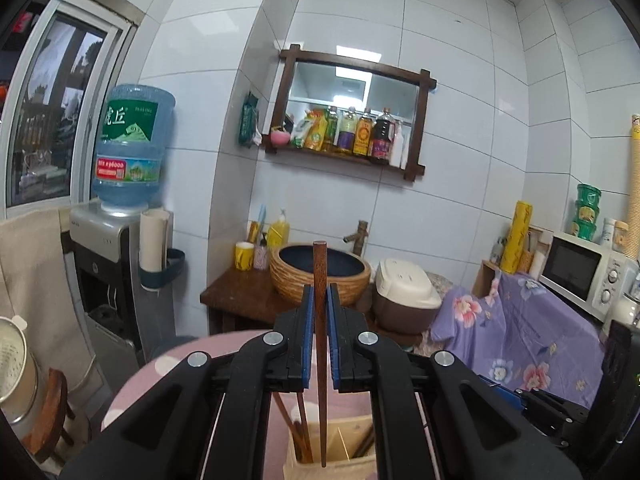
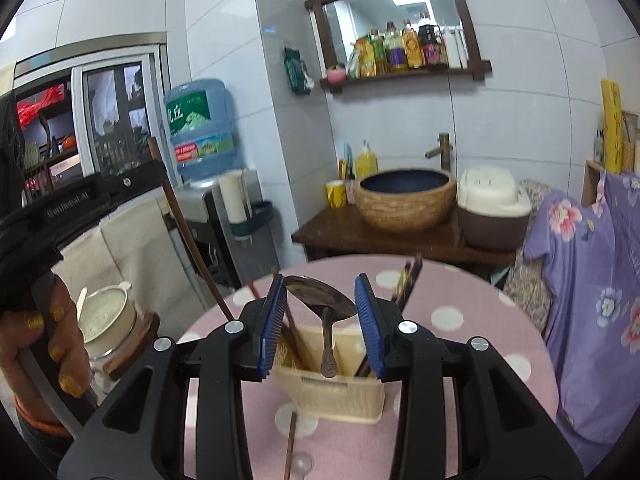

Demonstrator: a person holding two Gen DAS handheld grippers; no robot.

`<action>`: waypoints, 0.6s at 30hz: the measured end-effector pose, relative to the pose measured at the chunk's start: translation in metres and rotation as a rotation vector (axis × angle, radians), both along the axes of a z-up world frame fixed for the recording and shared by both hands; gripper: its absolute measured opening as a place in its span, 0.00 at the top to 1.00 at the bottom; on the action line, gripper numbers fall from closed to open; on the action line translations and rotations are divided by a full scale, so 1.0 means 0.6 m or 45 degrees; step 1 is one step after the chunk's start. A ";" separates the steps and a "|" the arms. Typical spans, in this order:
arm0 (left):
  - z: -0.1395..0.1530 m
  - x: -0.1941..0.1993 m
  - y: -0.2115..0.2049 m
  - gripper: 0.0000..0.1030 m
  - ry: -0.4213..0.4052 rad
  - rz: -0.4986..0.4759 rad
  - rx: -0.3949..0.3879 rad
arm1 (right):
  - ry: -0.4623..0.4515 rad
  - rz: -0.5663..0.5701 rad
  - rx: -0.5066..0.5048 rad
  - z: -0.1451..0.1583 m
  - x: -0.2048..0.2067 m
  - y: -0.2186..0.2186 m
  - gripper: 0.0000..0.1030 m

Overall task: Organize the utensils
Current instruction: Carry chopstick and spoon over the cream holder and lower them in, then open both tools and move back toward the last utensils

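**Chopstick and spoon held above the holder**

Left wrist view: the left gripper (image 1: 319, 312) is clamped on a chopstick (image 1: 320, 320), upright over the holder (image 1: 332, 448). Keep it vertical and lower its tip into a free slot.

Right wrist view: the right gripper (image 2: 321, 320) grips a spoon (image 2: 324, 312) by its bowl, handle hanging over the holder (image 2: 332, 384). Lower it straight.

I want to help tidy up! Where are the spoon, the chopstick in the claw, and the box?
spoon (image 2: 320, 294): right wrist view, on its bowl.
chopstick (image 1: 319, 276): left wrist view, upper shaft.
box (image 2: 332, 394): right wrist view, front wall.
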State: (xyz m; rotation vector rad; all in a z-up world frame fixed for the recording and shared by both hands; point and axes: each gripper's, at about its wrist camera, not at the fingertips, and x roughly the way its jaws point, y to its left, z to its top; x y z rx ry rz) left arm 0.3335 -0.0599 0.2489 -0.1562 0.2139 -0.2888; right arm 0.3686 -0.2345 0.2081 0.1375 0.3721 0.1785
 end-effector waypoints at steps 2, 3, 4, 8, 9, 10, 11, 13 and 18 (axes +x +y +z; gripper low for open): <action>-0.009 0.019 -0.009 0.93 0.006 0.019 -0.004 | 0.013 -0.009 0.004 -0.004 0.023 0.000 0.65; -0.017 0.028 -0.012 0.93 0.011 0.028 -0.005 | 0.023 -0.017 0.004 -0.012 0.034 0.000 0.65; -0.028 0.037 -0.016 0.93 0.023 0.035 -0.007 | 0.034 -0.028 0.002 -0.021 0.044 -0.001 0.65; -0.074 0.061 -0.026 0.93 0.093 0.036 -0.011 | 0.102 -0.061 -0.003 -0.068 0.075 -0.003 0.65; -0.086 0.063 -0.028 0.93 0.105 0.037 -0.008 | 0.116 -0.067 -0.011 -0.079 0.080 -0.003 0.65; -0.101 0.065 -0.030 0.93 0.123 0.034 -0.005 | 0.132 -0.077 -0.023 -0.092 0.086 -0.003 0.65; -0.111 0.067 -0.032 0.93 0.138 0.031 -0.002 | 0.145 -0.081 -0.026 -0.103 0.088 -0.005 0.65; -0.129 0.074 -0.035 0.93 0.169 0.025 0.008 | 0.168 -0.083 -0.024 -0.121 0.093 -0.005 0.65; -0.175 0.080 -0.043 0.93 0.237 0.008 0.039 | 0.198 -0.091 -0.053 -0.152 0.094 0.000 0.65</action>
